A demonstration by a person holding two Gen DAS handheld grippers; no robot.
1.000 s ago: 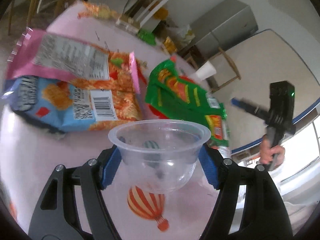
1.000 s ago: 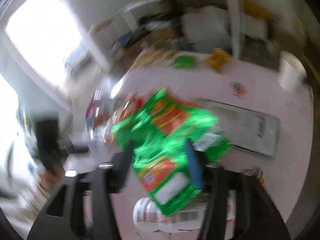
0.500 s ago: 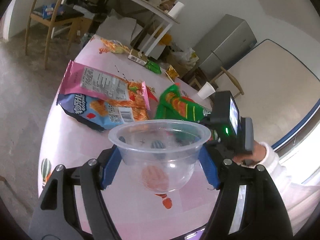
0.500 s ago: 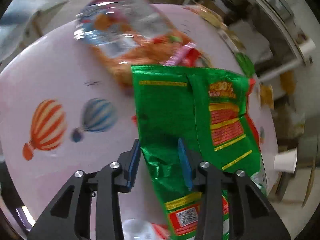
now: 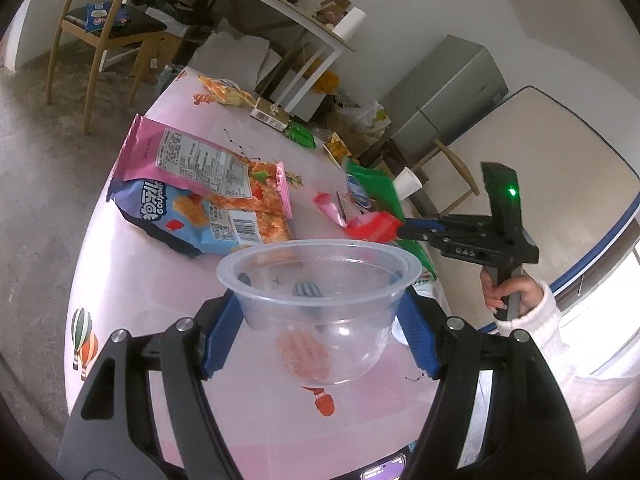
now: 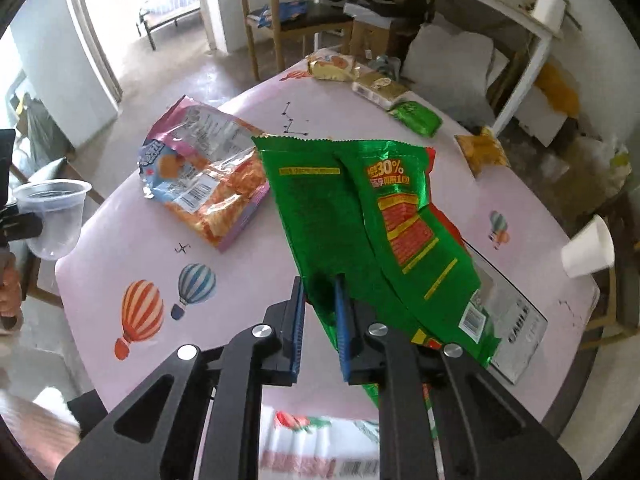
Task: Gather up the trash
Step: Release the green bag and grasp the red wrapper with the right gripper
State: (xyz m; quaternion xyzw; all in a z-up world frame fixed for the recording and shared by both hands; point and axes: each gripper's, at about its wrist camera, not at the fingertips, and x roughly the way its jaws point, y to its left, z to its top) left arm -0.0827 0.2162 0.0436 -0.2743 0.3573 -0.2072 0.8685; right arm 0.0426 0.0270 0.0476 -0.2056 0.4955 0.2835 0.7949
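My left gripper (image 5: 320, 322) is shut on a clear plastic cup (image 5: 320, 280), held upright above the pink table (image 5: 132, 280); the cup (image 6: 52, 220) also shows at the far left of the right wrist view. My right gripper (image 6: 319, 292) has its jaws closing, with the near corner of a green snack bag (image 6: 360, 216) pinched between the blue pads. The bag hangs tilted, partly off the table. In the left wrist view the right gripper (image 5: 404, 232) reaches in from the right with the bag's red side (image 5: 372, 228) at its tips.
A pile of pink, blue and orange snack bags (image 6: 208, 176) lies left of the green bag. A white paper cup (image 6: 588, 252) lies at the right edge, a grey pouch (image 6: 516, 320) under the green bag. Small packets (image 6: 416, 118) and a box (image 6: 380, 88) sit at the far side.
The left gripper rose and drew back with the cup, so more of the table shows. The right gripper came down on the green bag, narrowed its jaws on the corner and lifted it.
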